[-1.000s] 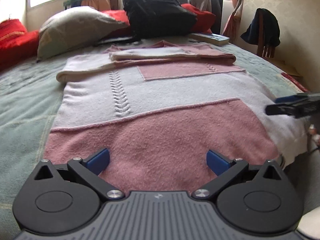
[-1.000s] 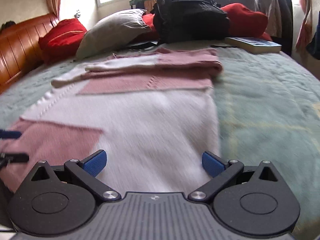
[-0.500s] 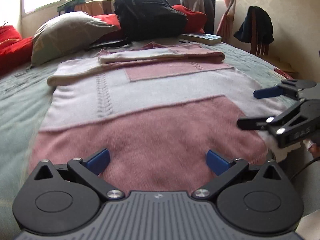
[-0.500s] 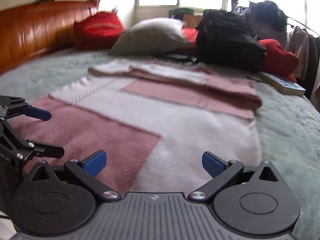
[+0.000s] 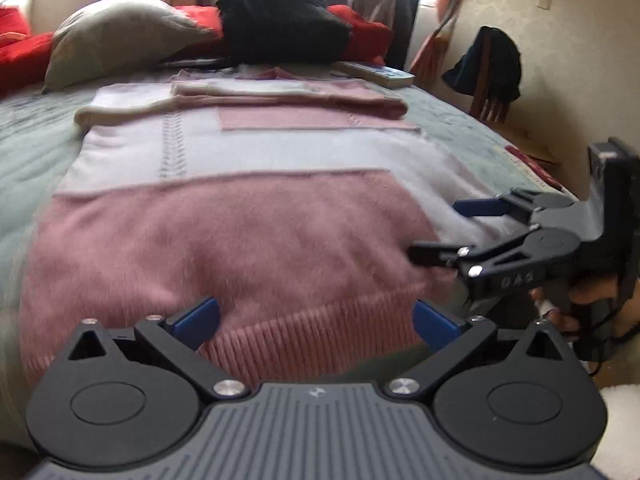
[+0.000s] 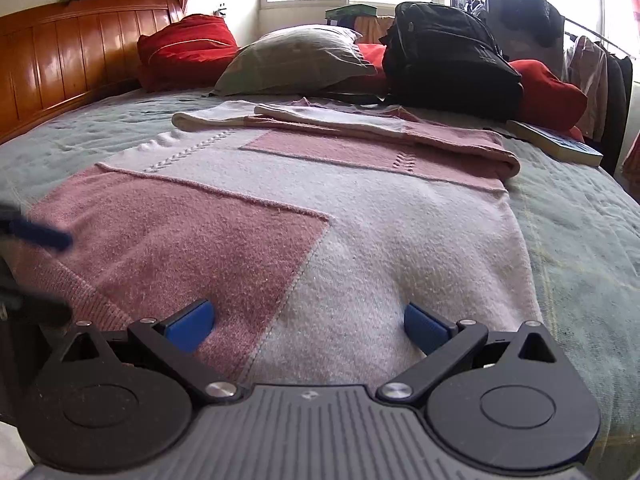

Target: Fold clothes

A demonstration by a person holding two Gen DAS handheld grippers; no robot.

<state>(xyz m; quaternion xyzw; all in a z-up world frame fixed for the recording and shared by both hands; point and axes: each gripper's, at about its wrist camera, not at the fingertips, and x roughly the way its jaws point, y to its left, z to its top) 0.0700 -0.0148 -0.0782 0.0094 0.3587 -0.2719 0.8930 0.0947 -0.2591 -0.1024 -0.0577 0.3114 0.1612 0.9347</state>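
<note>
Left wrist view. Pink-and-white knit sweater (image 5: 240, 216) lies flat on the bed (image 5: 28, 160), sleeves folded across the far end, ribbed hem nearest me at the bed's edge. My left claw (image 5: 316, 320) is spread wide, blue pads apart over the hem, holding nothing; whether the pads touch the wool I cannot tell. My right claw (image 5: 438, 232) comes in from the side, also spread wide and empty, low over the hem's right corner.

Risk, as I judge it: the knit is thick and fuzzy, so a shallow pinch may catch only the top layer and the lower one stays behind, skewing the fold. Uneven grips at the two corners would drag the hem crooked.

Right wrist view. Right claw (image 6: 306, 320) wide, nothing between the pads, white and pink panels just ahead. Sweater (image 6: 360, 248) runs away toward the grey pillow (image 6: 296, 60) and black backpack (image 6: 448, 64). Left claw (image 6: 36, 236) is a blur at the frame edge.
</note>
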